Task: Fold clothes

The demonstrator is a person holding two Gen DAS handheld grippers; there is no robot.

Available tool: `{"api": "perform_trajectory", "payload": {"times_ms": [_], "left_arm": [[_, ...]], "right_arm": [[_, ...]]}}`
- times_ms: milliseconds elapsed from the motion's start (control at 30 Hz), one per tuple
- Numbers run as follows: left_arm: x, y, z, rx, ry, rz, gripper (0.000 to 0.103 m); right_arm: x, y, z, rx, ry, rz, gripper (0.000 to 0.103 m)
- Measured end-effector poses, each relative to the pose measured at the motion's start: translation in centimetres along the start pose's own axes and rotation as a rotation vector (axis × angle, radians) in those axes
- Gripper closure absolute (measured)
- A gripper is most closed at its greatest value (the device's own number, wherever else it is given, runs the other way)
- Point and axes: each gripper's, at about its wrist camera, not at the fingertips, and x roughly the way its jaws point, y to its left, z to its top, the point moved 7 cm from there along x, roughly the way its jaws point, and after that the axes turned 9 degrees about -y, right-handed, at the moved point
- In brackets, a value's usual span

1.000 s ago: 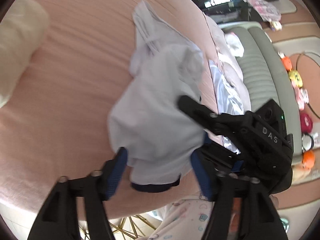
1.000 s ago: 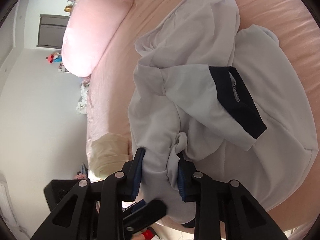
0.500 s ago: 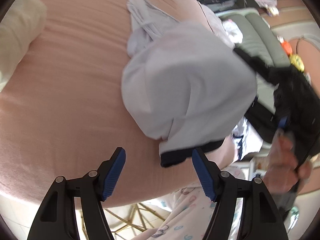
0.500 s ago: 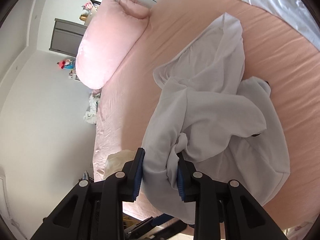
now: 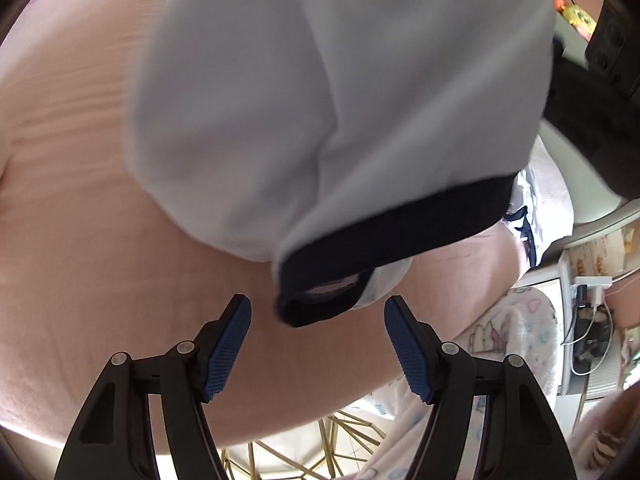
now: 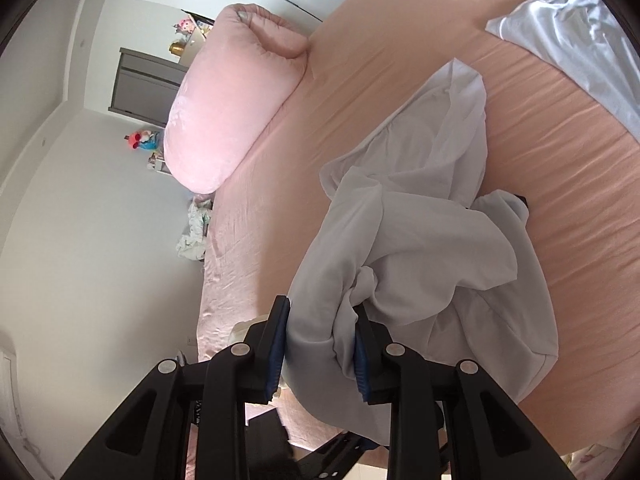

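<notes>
A white T-shirt [image 6: 420,248] with navy sleeve trim lies bunched on the pink bed [image 6: 560,152]. My right gripper [image 6: 322,340] is shut on a bunch of its fabric and lifts it above the sheet. In the left wrist view the shirt [image 5: 320,100] hangs close in front, its navy sleeve cuff [image 5: 384,240] just above and between the fingers. My left gripper [image 5: 318,344] is open and empty, just below that cuff.
A pink pillow [image 6: 228,108] lies at the head of the bed. Another pale blue-white garment [image 6: 572,40] lies at the far right. Beyond the bed edge are a patterned blanket [image 5: 512,360], a gold wire frame [image 5: 320,452] and a wall [image 6: 80,240].
The left gripper let go of the shirt and stands open. The right gripper has lifted the shirt higher, so it hangs closer to the left camera.
</notes>
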Motion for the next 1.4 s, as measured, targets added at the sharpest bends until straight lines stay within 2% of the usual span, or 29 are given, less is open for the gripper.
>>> {"api": "perform_trajectory", "payload": {"times_ms": [100,233,500,533,600,633,667,867,1067,1200,1400], "left_arm": [[0.6,0.0,0.6,-0.068,-0.023,0.008,0.035],[1.3,0.4,1.5,-0.182,-0.055,-0.020,0.035],[2.0,1.5,3.2,-0.295,-0.148,-0.006,0.036],[2.0,1.5,3.5,-0.292,-0.159,-0.002,0.037],[2.0,1.6,3.8,-0.265,-0.173,0.022,0.054],[2.0,1.6,4.0,-0.245,-0.176,0.046,0.073],[1.9,1.7,4.2,-0.225,-0.179,0.069,0.084],[1.2,2.3,4.8,-0.226,-0.186,0.031,0.093],[-1.6,4.0,6.8,-0.152,-0.225,0.111,0.094],[-4.3,4.8,9.5,-0.067,-0.290,0.151,0.094],[-7.8,3.7,13.1,0.014,-0.380,0.205,0.094]], "right_arm": [[-0.5,0.3,0.4,-0.016,0.000,-0.005,0.075],[-0.9,0.6,0.7,-0.019,-0.007,-0.012,0.075],[-1.5,0.4,1.5,-0.008,-0.027,-0.016,0.075],[-1.6,0.4,1.7,-0.007,-0.029,-0.016,0.075],[-1.8,0.3,2.0,-0.002,-0.032,-0.016,0.075],[-1.9,0.3,2.2,0.001,-0.037,-0.019,0.075],[-2.0,0.2,2.3,0.001,-0.040,-0.024,0.075],[-2.4,-0.6,2.9,0.013,-0.054,-0.037,0.075],[-3.1,-1.5,3.3,0.010,-0.073,-0.075,0.075],[-3.3,-1.6,3.6,0.073,-0.071,-0.033,0.075],[-3.8,-0.4,4.3,0.045,-0.091,-0.022,0.075]]}}
